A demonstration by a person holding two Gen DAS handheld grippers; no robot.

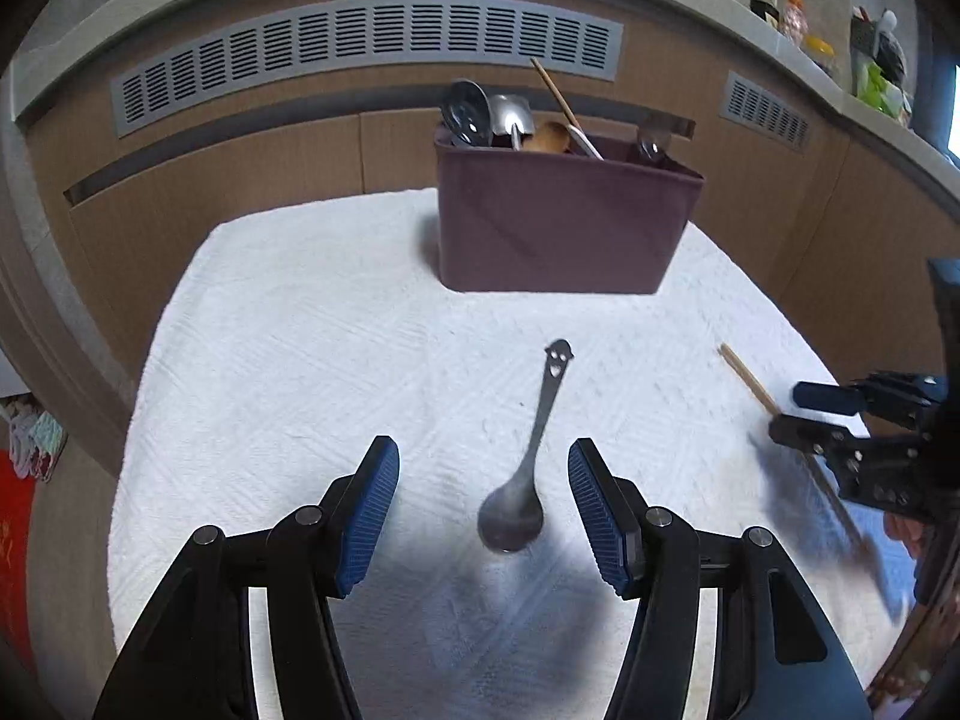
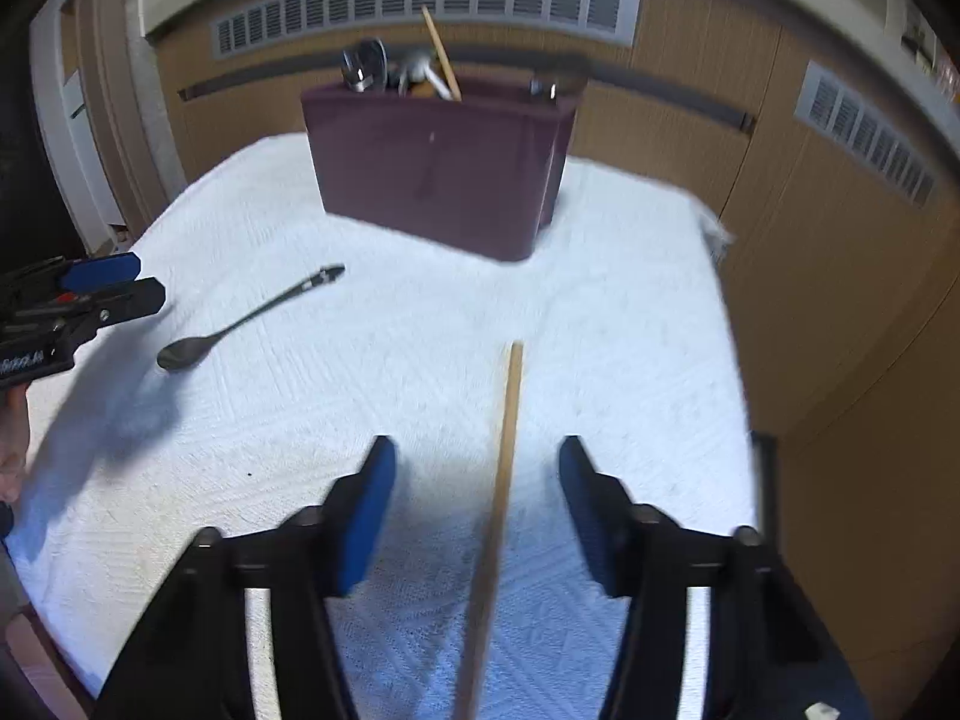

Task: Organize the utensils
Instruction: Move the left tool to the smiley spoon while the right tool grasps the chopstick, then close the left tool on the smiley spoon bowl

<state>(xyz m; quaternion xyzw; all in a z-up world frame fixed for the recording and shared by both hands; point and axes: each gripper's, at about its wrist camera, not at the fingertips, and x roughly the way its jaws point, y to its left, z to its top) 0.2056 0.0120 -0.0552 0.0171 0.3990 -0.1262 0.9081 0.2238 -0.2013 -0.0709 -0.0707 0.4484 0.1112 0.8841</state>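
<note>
- Spoon [image 1: 521,474]: dark metal, smiley cut-outs at the handle end; we find it flat on the white-covered bench [image 1: 300,360], bowl between the wide-open fingers of our left hand-held gripper [image 1: 483,516], long axis running away toward the maroon bin [image 1: 564,216].
- Chopstick [image 2: 504,480]: pale wood, lying lengthwise between the open fingers of our right hand-held gripper [image 2: 477,516], which grips nothing.
- Bin: upright, already holding several utensils.

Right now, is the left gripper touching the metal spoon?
Apart. The left wrist view shows white cloth between both open fingers of the left gripper and the metal spoon.
</note>
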